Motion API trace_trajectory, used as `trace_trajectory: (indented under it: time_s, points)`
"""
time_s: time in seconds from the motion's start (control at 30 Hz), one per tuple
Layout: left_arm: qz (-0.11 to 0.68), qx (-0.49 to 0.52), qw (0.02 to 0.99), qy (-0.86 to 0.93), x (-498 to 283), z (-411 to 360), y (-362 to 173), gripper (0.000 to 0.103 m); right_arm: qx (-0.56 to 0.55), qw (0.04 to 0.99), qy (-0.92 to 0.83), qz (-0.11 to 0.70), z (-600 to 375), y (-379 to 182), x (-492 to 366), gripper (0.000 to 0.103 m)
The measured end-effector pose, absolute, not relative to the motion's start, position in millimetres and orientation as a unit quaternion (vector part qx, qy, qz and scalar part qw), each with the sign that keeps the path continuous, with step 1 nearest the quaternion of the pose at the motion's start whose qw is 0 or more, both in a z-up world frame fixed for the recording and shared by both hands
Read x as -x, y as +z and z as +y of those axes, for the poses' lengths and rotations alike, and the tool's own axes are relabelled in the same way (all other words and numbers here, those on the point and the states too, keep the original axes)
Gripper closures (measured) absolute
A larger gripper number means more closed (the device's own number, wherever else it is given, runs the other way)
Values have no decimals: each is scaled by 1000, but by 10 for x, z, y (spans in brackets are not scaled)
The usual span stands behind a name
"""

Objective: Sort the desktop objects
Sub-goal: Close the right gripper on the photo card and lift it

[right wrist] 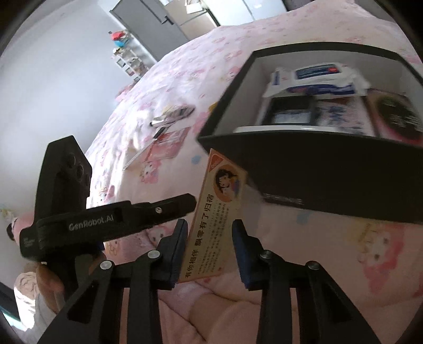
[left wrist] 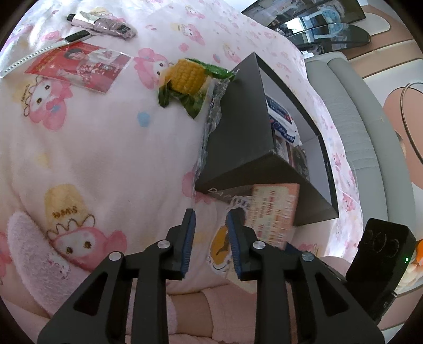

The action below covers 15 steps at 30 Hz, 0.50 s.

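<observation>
An orange picture card (right wrist: pixel 216 211) stands on edge between the fingers of my right gripper (right wrist: pixel 210 225). It leans on the left pad, and a clear gap shows to the right pad. The card's far end rests at the corner of a black open box (right wrist: pixel 317 169). My left gripper (left wrist: pixel 210 214) hovers over the pink blanket with its jaws apart and nothing between them. The card (left wrist: pixel 272 211) sits just right of its right finger. In the right wrist view the left gripper's (right wrist: pixel 185 205) tip is close to the card's edge. The box (left wrist: pixel 238 127) holds a tissue pack (right wrist: pixel 317 79) and other flat packets.
On the blanket beyond the box lie a corn cob in green wrap (left wrist: pixel 189 75), a red packet (left wrist: pixel 79 66), a folded pink umbrella (left wrist: pixel 105 22) and a long white serrated tool (left wrist: pixel 31 57). A grey sofa edge (left wrist: pixel 357 132) runs right of the blanket.
</observation>
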<state>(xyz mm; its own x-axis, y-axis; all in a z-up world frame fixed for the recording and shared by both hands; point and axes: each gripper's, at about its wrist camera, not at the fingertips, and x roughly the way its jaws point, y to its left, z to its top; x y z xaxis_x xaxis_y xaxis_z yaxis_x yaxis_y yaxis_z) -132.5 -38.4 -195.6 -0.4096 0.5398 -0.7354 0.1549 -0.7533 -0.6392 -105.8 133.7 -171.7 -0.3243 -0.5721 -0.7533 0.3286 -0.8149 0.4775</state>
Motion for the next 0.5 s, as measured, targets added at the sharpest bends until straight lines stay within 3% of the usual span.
trace_trajectory:
  time_s: [0.17,0.4,0.47,0.5]
  points:
    - [-320,552,43,769,1343,-357,-2150,80,-519,219,-816,-130,1921,-1526,1167,72]
    - [-350,551,88,752,1372,-157,-2275,76,-523,187,-821,-130,2049,-1622,1260,73]
    - [-355,557,89,746,1377,-133,-2323,75,-516,202,-822,-132,1965,-1638,1262,96]
    - [-356,560,88,743,1379,-131,-2340,75,-512,211,-822,-134,1943,-1630,1259,99]
